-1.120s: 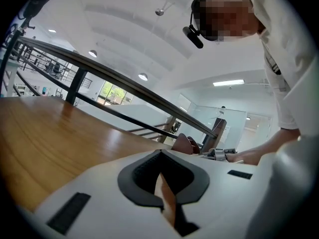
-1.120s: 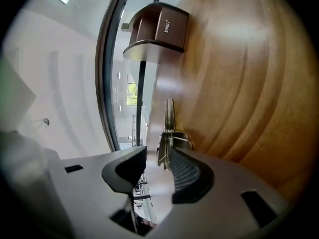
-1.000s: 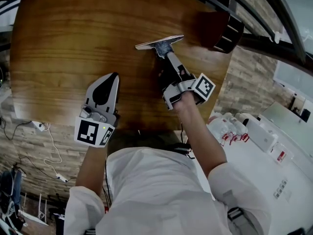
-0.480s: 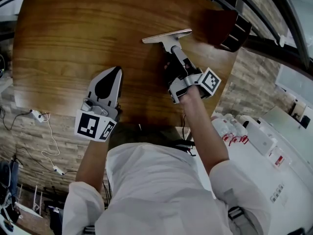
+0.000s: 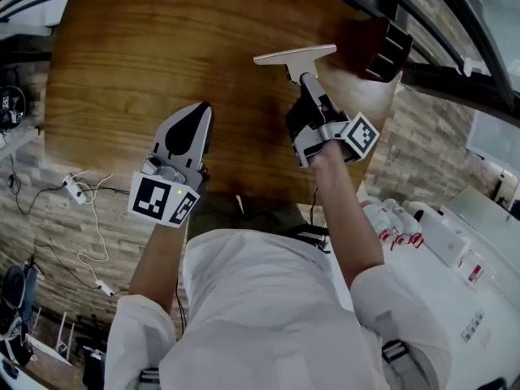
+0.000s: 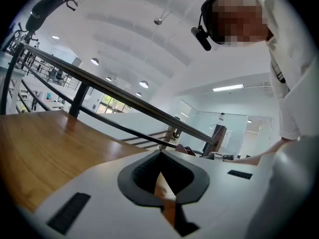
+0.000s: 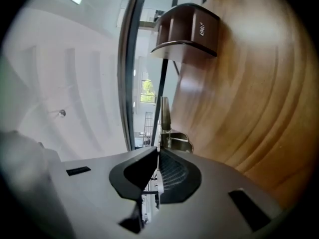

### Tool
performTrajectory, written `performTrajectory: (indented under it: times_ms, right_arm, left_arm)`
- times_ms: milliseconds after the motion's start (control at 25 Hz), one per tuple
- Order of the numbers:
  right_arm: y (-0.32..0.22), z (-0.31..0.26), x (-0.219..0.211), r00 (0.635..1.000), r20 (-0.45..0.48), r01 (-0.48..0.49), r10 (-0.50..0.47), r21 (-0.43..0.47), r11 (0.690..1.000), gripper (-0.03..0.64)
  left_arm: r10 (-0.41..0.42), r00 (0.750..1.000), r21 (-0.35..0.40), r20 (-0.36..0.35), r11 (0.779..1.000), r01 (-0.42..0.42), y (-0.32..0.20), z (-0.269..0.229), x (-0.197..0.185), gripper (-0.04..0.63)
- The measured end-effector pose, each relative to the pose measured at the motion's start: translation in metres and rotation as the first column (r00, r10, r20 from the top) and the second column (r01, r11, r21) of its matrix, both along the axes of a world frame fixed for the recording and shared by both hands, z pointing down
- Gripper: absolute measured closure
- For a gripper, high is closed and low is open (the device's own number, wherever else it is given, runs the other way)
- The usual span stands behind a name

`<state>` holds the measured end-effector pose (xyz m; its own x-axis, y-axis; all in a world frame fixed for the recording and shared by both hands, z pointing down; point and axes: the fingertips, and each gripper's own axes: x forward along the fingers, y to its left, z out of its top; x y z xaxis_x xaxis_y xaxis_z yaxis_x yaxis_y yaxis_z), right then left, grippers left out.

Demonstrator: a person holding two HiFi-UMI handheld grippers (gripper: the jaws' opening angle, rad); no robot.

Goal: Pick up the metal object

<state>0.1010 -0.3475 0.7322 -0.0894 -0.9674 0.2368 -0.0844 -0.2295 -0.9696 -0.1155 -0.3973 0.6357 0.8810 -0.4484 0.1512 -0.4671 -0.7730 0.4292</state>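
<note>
The wooden table (image 5: 146, 47) fills the head view, with a dark chair (image 5: 382, 47) at its far right edge. The left gripper (image 5: 201, 110) rests low over the near side, its 2 jaws together and empty. The right gripper (image 5: 308, 85) is clamped on the handle of the T-shaped metal object (image 5: 294, 55), whose flat blade points toward the chair.

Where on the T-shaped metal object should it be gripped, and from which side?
Grip the narrow stem of the metal object, coming from the near side, opposite the wide flat crossbar. The stem points back toward the person and looks slim enough for jaws to close across. The right gripper is shut on it there.
</note>
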Motion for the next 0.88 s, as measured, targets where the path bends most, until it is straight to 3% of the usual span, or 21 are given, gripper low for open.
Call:
performTrajectory:
  times_ms: [200,400,560,720,800,880]
  right_arm:
    - [0.007,-0.069,-0.012,0.979,-0.197,0.075,-0.055,0.096,0.993,0.589]
    - [0.020,-0.155,-0.023,0.903,-0.425,0.160,-0.062,0.197,0.967,0.589]
    - [0.035,-0.225,-0.033,0.805,-0.593,0.221,-0.029,0.253,0.942,0.589]
    - [0.060,-0.266,-0.028,0.705,-0.709,0.212,0.028,0.249,0.945,0.589]
    - [0.074,-0.287,-0.023,0.632,-0.773,0.217,0.064,0.256,0.942,0.589]
    - [0.089,-0.305,-0.018,0.530,-0.843,0.229,0.089,0.243,0.942,0.589]
  left_arm:
    - [-0.030,0.999,0.091,-0.009,0.995,0.031,-0.002,-0.046,-0.014,0.584]
    - [-0.063,0.998,0.168,-0.021,0.984,0.065,0.001,-0.095,-0.028,0.584]
    - [-0.080,0.997,0.206,-0.009,0.975,0.080,0.009,-0.132,-0.033,0.584]
    - [-0.095,0.995,0.250,0.013,0.964,0.089,0.017,-0.159,-0.034,0.584]
    - [-0.096,0.995,0.273,0.026,0.958,0.086,0.025,-0.174,-0.030,0.584]
    - [-0.092,0.995,0.297,0.041,0.952,0.076,0.034,-0.189,-0.023,0.584]
